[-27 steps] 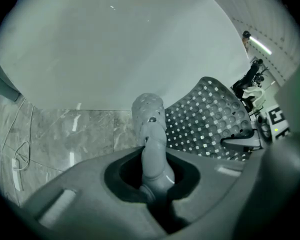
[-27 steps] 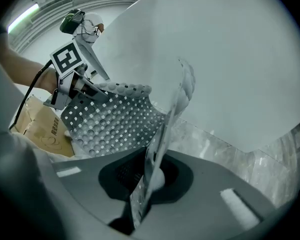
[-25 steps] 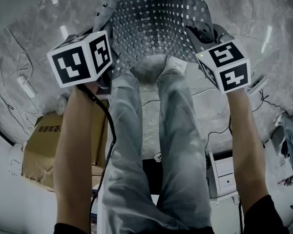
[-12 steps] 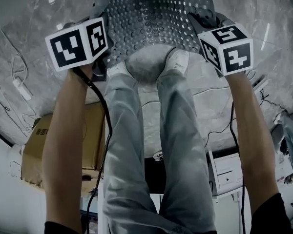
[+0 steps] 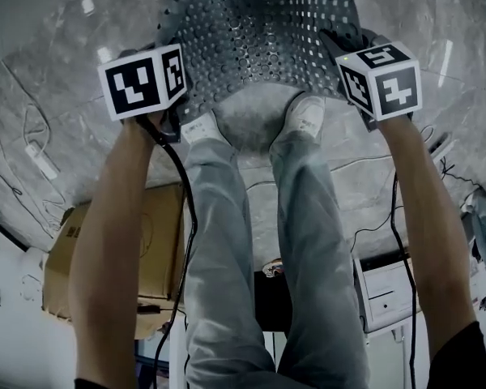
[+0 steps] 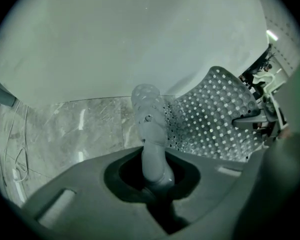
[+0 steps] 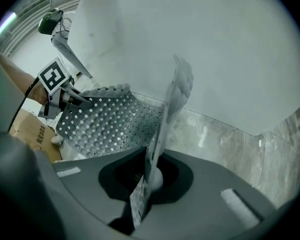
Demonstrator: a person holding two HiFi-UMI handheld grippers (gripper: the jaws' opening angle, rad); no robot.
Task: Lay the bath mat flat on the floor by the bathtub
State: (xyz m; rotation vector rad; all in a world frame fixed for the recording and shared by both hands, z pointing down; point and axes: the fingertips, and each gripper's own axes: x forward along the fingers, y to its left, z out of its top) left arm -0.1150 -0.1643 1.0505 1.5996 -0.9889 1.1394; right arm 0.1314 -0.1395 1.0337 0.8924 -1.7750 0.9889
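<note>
Head view: mat over open floor

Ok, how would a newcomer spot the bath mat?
Find the white bathtub rising from the marble floor. Before it, the left gripper and right gripper hold the bath mat: a grey sheet, the only thing perforated all over.

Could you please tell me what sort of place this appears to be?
Probably a bathroom, perhaps staged: a white bathtub, marble-look floor tiles and a perforated bath mat, though a cardboard box stands nearby.
</note>
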